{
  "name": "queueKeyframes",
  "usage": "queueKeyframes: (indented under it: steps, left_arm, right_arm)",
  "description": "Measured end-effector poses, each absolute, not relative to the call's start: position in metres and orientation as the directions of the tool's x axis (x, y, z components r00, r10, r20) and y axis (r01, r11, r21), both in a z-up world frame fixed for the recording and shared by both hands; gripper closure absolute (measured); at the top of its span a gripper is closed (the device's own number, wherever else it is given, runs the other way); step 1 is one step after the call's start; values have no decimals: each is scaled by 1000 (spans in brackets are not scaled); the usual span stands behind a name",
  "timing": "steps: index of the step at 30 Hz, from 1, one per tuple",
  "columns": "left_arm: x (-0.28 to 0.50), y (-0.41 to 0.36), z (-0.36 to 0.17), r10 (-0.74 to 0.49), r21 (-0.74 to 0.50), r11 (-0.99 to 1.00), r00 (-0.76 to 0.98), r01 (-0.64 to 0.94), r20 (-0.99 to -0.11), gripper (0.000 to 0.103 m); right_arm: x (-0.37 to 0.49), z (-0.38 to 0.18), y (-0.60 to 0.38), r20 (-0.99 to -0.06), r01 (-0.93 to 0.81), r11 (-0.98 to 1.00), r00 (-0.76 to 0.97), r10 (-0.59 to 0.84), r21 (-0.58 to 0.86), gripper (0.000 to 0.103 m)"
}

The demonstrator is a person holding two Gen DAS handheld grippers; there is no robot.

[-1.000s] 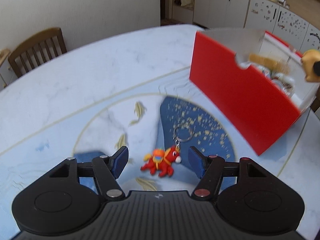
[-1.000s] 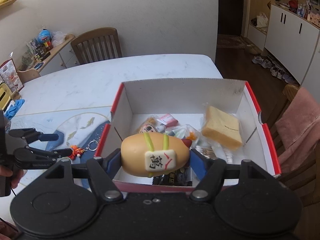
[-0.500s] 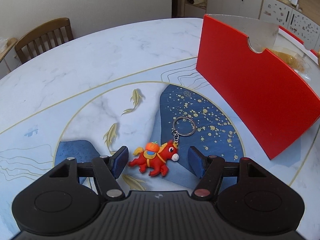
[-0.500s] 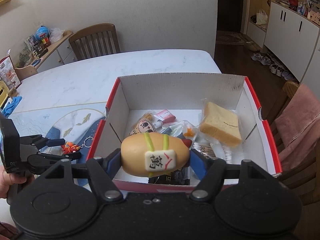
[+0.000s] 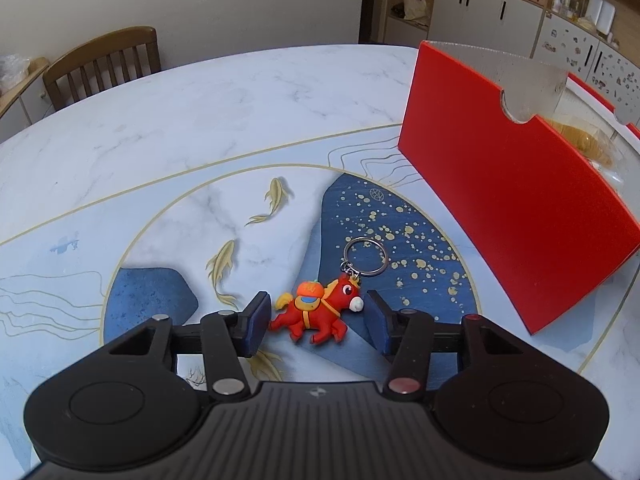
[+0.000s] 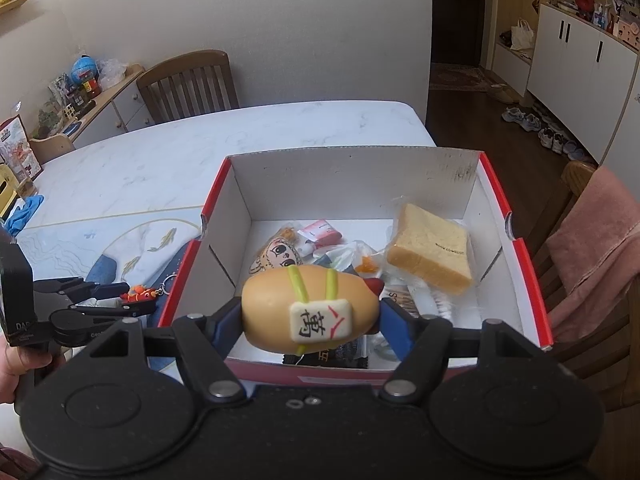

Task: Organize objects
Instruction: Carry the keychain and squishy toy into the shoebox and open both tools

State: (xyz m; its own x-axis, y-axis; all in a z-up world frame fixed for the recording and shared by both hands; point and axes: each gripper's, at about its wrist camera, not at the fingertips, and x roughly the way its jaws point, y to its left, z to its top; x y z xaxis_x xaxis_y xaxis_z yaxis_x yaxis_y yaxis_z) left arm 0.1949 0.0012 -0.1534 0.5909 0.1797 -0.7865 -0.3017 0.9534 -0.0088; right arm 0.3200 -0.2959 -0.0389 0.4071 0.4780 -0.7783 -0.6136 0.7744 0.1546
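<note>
Left wrist view: left gripper (image 5: 316, 316) is spread wide, the horse keychain (image 5: 318, 312) lying on the table (image 5: 200, 120) between its fingers. Right gripper (image 6: 310, 314) clamps the bun toy (image 6: 310, 310) over the box's (image 6: 516, 268) near edge.

Glossy marbled table (image 5: 208, 120), cardboard box (image 6: 352, 184)

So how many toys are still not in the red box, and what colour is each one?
Red and orange: 1, the horse keychain on the table, between the open left gripper.
Tan: 1, the bun toy in the right gripper.
Total: 2.
</note>
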Motion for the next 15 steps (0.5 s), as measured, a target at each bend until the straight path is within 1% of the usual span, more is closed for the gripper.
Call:
queueKeyframes:
  steps: [8, 15]
  left_arm:
    - [184, -10, -126, 162, -47, 952, 629, -303, -760, 54]
    - [176, -25, -81, 117, -107, 957, 695, -270, -709, 54]
  right_arm:
    - [326, -36, -305, -766, -617, 770, 415, 491, 160, 32]
    - [330, -33, -311, -754, -621, 766, 421, 504, 166, 32]
